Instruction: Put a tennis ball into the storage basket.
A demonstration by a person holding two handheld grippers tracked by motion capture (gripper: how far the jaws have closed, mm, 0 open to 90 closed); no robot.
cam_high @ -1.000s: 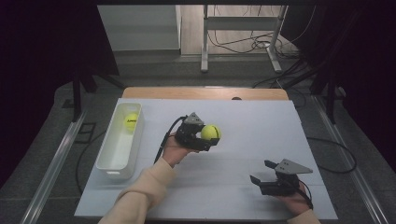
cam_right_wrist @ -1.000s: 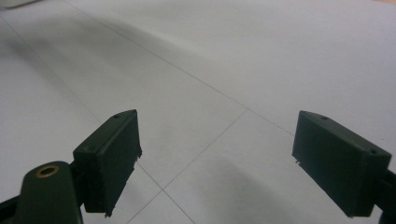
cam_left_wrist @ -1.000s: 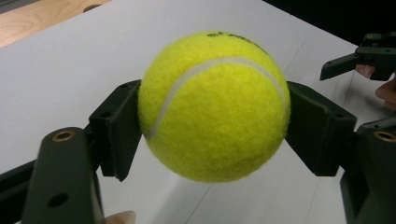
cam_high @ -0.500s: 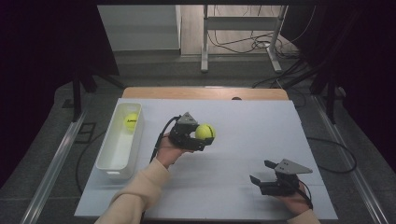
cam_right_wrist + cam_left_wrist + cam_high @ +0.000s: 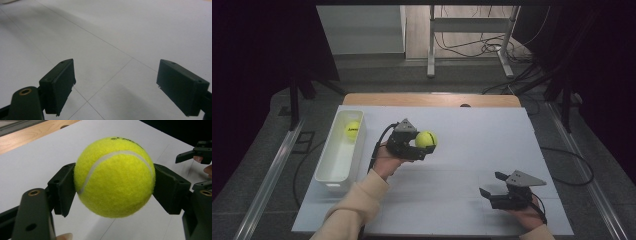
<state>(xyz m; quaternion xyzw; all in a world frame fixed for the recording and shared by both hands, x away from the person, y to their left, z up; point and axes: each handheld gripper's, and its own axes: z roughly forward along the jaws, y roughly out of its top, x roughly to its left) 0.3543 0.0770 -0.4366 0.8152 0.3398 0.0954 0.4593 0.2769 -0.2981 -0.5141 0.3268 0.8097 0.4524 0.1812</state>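
A fuzzy, round, yellow-green tennis ball (image 5: 114,176), crossed by a curved pale seam, is being gripped between the two flat black pads of the left tool (image 5: 418,146); in the left gripper view the felt is being pressed on both sides by the blocky, matte jaws. In the high view the ball (image 5: 426,140) is being held above the middle of the desk (image 5: 492,135), whose top is being covered by a smooth, pale grey sheet marked with thin straight lines. A grey three-cornered plate is being carried on top of the left tool, and a black cable is being trailed from it past a cream sleeve (image 5: 357,200).

The right tool (image 5: 493,185) is being held low near the desk's right front corner, well apart from the ball, with its rectangular black jaws being kept wide apart and nothing being held between them.

At the left edge of the desk a long, white, smooth-walled tray (image 5: 328,172) is being occupied by a second yellow ball (image 5: 352,130), lying toward its far end.
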